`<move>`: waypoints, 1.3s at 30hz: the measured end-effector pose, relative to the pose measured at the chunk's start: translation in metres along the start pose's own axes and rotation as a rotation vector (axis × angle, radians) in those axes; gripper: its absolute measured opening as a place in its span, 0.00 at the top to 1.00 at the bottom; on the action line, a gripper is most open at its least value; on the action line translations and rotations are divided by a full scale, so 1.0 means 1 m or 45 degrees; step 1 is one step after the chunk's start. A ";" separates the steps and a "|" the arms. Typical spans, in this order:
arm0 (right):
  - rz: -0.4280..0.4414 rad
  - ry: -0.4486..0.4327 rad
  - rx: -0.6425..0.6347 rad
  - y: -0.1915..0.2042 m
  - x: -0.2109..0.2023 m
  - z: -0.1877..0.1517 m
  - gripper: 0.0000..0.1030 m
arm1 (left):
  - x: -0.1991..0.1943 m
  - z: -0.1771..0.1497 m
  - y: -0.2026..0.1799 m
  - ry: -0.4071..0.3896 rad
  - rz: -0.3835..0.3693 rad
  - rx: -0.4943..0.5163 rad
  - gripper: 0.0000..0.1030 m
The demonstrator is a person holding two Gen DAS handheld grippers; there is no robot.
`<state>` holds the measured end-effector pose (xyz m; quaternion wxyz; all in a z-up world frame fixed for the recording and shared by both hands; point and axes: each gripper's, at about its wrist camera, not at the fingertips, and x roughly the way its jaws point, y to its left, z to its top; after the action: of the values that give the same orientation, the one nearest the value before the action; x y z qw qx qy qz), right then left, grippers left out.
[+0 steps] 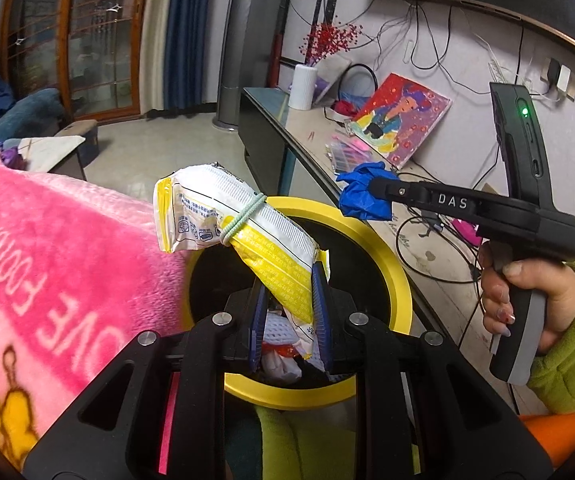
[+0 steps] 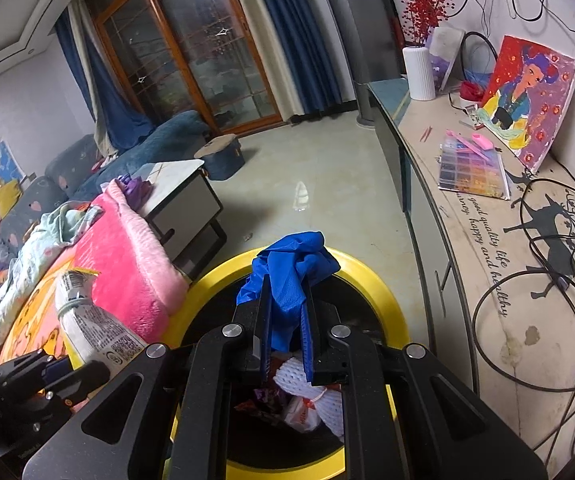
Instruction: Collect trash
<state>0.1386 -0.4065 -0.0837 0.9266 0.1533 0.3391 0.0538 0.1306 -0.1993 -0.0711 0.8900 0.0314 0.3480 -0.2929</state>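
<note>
Left tool point(image 1: 289, 300) clamped on folded snack bag point(image 1: 227, 216), right tool point(image 2: 285, 320) pinched tight on blue glove point(image 2: 291, 268), both above yellow-rimmed bin point(image 2: 371, 276). Risk: long bag catching rim, falling onto pink blanket point(image 1: 67, 240).

Left gripper point(image 1: 289, 300): black frame, round silver screws, blue pads. Right gripper point(image 2: 285, 320): same build; side view shows white "DAS" lettering, green light, grey-backed handle. Person: fuzzy green sleeve point(image 1: 567, 344), painted nails.

wrist views, angled down, sharing bin point(image 1: 401, 280)
</note>
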 end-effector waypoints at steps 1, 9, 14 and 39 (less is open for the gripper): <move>-0.001 0.000 0.000 -0.001 0.000 0.000 0.89 | 0.002 -0.001 0.000 0.005 -0.003 0.002 0.85; 0.014 0.040 -0.001 0.000 0.010 -0.003 0.89 | 0.020 -0.004 0.000 0.047 -0.021 0.004 0.85; 0.014 0.065 -0.014 0.003 0.016 -0.007 0.88 | 0.030 -0.005 0.002 0.069 -0.024 0.000 0.85; -0.024 0.059 -0.006 0.003 0.014 -0.008 0.56 | 0.029 0.000 0.024 0.075 -0.001 -0.144 0.21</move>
<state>0.1445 -0.3994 -0.0970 0.9193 0.1467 0.3618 0.0496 0.1605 -0.1935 -0.0934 0.8796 -0.0106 0.3900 -0.2721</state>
